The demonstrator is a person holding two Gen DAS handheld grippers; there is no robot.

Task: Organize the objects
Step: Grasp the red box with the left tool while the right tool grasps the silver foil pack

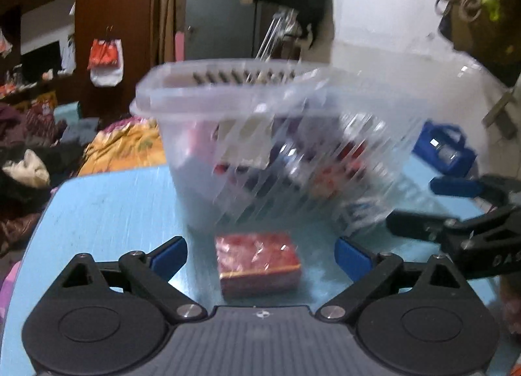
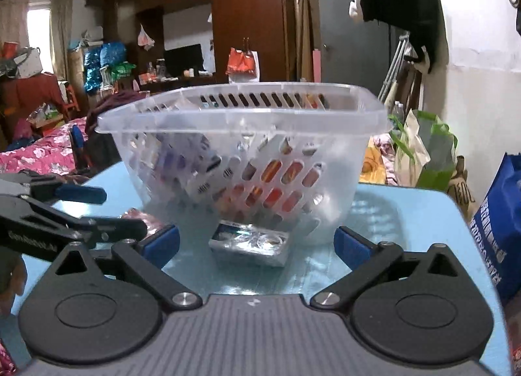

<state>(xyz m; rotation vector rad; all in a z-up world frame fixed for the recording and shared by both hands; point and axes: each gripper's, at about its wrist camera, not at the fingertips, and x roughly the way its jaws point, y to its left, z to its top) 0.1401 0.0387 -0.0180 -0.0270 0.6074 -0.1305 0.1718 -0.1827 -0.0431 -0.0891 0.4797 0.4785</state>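
Left wrist view: my left gripper (image 1: 260, 253) stands wide, framing the red box (image 1: 259, 263) still on the table (image 1: 107, 209). The right gripper (image 2: 257, 244), also wide, faces the silver box (image 2: 250, 242). The basket (image 2: 241, 122) already holds several items; I judge two remain.

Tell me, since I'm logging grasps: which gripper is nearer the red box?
Left. The left gripper is open astride the red box; the right gripper frames the silver box alongside.

Dim indoor light; left view motion-blurred, basket (image 1: 260, 135) smeared; right view sharper; fisheye-curved edges.
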